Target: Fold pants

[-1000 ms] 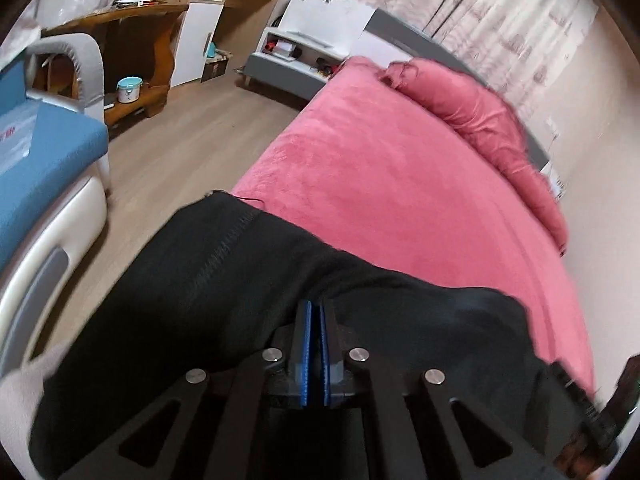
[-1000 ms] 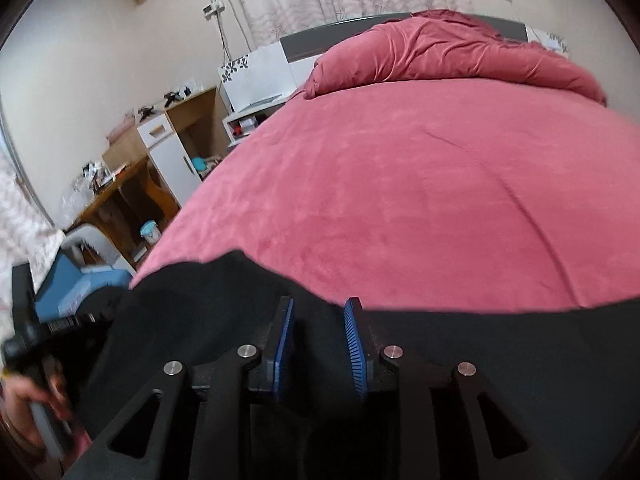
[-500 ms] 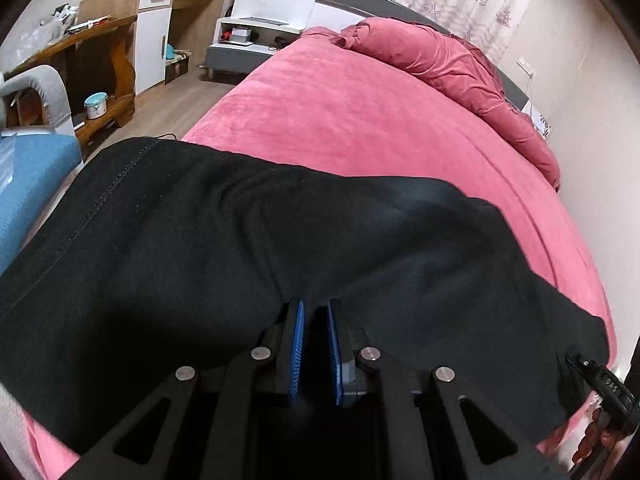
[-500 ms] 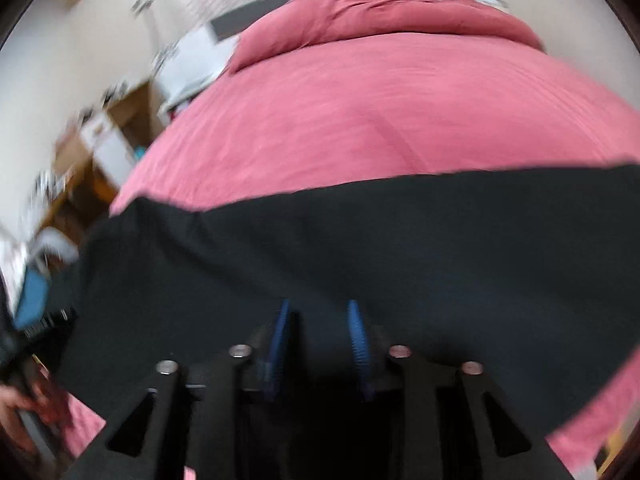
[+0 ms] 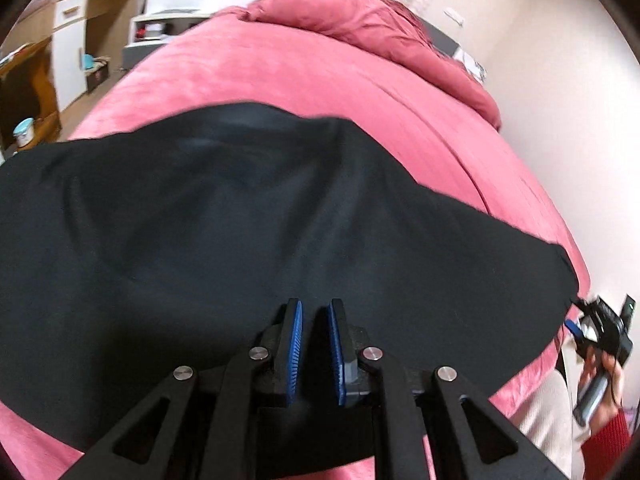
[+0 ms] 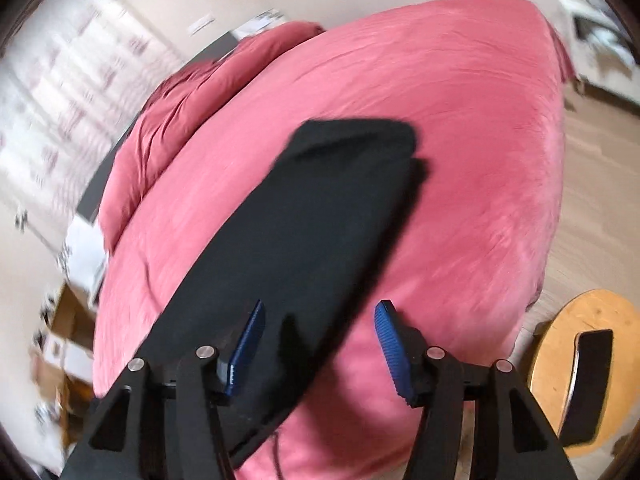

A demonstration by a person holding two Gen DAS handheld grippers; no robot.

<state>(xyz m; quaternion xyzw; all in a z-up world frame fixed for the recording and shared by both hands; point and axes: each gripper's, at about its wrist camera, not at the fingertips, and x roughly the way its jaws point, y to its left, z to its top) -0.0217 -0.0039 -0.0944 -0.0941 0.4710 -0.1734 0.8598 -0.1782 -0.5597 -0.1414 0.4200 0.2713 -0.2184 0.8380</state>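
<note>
The black pants (image 5: pixel 248 216) lie spread across the near part of the pink bed (image 5: pixel 304 76). My left gripper (image 5: pixel 314 344) hovers low over their near edge. Its jaws are opening, with a narrow gap between the blue pads and no cloth visibly pinched. In the right wrist view the pants (image 6: pixel 320 220) run as a long strip from the lower left toward the middle of the bed (image 6: pixel 460 128). My right gripper (image 6: pixel 320 346) is over the strip's near end, jaws opening wide. The cloth lies under and between them, free of the pads.
A bunched pink duvet (image 5: pixel 360 20) lies at the bed's head. A desk and cabinet (image 5: pixel 68 48) stand on the far left. A hand in a red sleeve (image 5: pixel 604 380) shows at the right edge. A round wooden stool (image 6: pixel 592 360) bearing a dark object stands by the bed's corner.
The pants came down flat onto the bed. The left pads went from shut on the cloth to slightly apart. The right gripper rolled, swung to the pants' end and widened.
</note>
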